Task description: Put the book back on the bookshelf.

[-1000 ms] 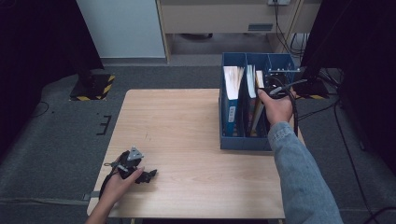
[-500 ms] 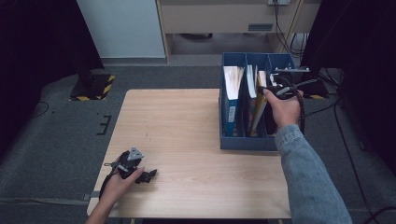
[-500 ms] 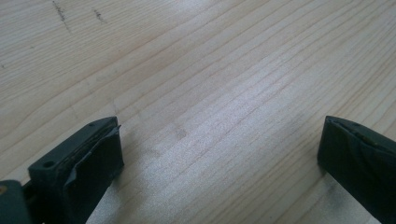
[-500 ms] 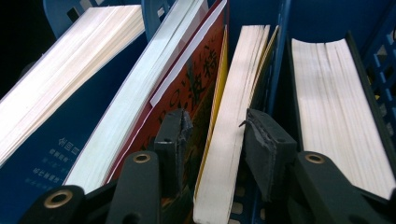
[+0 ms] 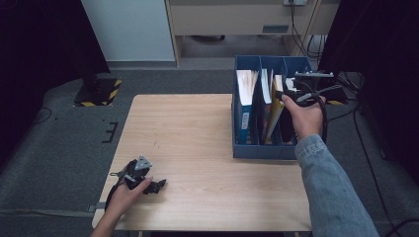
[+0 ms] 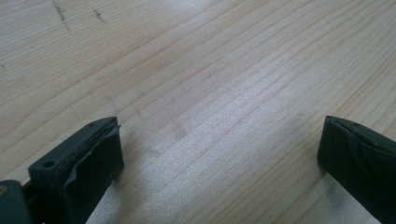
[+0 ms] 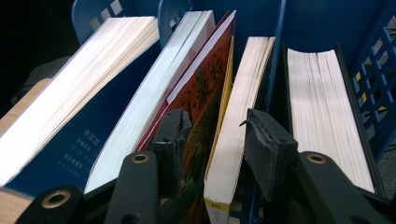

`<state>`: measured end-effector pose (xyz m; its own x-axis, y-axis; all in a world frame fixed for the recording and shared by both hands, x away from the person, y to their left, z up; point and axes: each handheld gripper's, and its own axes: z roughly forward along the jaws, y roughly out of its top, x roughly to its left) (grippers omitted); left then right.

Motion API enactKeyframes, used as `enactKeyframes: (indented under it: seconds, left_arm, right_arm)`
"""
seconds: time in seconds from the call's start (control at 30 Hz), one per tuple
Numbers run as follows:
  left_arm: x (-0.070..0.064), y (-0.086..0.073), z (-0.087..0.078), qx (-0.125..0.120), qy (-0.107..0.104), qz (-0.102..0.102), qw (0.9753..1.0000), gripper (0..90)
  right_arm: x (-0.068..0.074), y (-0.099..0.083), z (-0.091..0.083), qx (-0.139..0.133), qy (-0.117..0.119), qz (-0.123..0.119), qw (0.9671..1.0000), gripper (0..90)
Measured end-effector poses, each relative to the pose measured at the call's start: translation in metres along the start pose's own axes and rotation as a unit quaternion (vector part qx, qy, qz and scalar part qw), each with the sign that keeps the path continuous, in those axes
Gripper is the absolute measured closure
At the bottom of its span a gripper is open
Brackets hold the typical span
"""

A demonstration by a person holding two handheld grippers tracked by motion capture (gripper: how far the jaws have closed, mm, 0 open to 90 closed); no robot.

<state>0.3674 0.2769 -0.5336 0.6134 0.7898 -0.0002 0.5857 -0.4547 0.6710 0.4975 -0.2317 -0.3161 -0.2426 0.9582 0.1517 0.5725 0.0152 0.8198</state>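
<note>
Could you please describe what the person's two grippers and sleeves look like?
Both grippers are black: the left gripper carries a grey three-cornered plate, and the right gripper trails a black cable. Their fingers are blocky with worn padding. The right arm wears a blue denim sleeve.

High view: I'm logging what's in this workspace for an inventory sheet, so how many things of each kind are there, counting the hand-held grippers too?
Books: 5, all standing in the holder
Blue file holder: 1
Grippers: 2, the left gripper and the right gripper
Total: 8
</note>
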Motion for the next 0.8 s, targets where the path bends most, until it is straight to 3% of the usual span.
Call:
enactKeyframes:
  seconds: [0.27,0.63,0.8]
  left_arm:
    - [0.000,0.000,0.000,-0.001,-0.001,-0.001,1.0000,0.0]
    - [0.000,-0.001,-0.001,0.001,-0.003,0.003,1.0000,0.0]
    - [0.000,-0.001,-0.001,0.000,-0.003,0.003,1.0000,0.0]
  right_arm:
    - [0.002,-0.007,-0.009,0.000,0.001,-0.022,0.9998,54.6]
    - [-0.004,-0.020,-0.022,-0.002,0.016,-0.023,0.9996,48.8]
    - [-0.006,-0.027,-0.023,-0.008,0.030,-0.022,0.9992,38.6]
